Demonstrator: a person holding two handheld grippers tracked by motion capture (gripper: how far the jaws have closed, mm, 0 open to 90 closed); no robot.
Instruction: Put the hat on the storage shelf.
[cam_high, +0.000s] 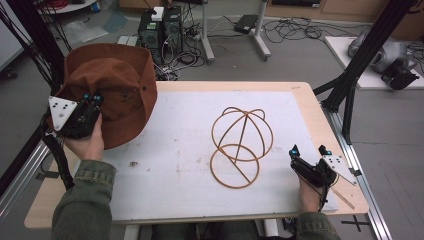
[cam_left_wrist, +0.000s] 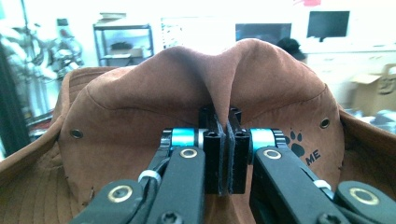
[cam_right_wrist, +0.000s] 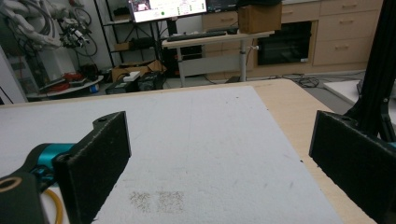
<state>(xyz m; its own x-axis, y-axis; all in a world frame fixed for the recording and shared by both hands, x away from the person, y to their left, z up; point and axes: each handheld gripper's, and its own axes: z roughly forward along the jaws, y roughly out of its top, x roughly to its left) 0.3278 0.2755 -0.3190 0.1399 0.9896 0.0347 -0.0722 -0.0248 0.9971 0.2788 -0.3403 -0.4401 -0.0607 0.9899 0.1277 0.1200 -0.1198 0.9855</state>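
The high view shows us holding a brown suede hat (cam_high: 117, 90) up at the far left corner of the table (cam_high: 300, 95), well to the left of the wire hat stand (cam_high: 240, 147), which we take as our landmark. Our left gripper (cam_high: 92, 99) grips the hat from below its crown, and the hat hangs partly past the table edge, clear of the white mat (cam_high: 190, 150).

In the left gripper view, the jaws of the left gripper (cam_left_wrist: 226, 154) are pressed nearly together, pinching a raised fold of the hat (cam_left_wrist: 196, 88) between them; the fold rises straight up out of the jaws, with the crown spreading to either side. A paw print and letters (cam_left_wrist: 303, 147) sit just right of the jaws.

To the right of the stand, near the mat's near corner, our right gripper (cam_high: 309, 152) rests low, pointing away from us. In the right gripper view its jaws (cam_right_wrist: 219, 154) stand spread wide apart with nothing between them but the mat (cam_right_wrist: 201, 140); a curve of the stand's ring (cam_right_wrist: 58, 205) peeks beside the left jaw.
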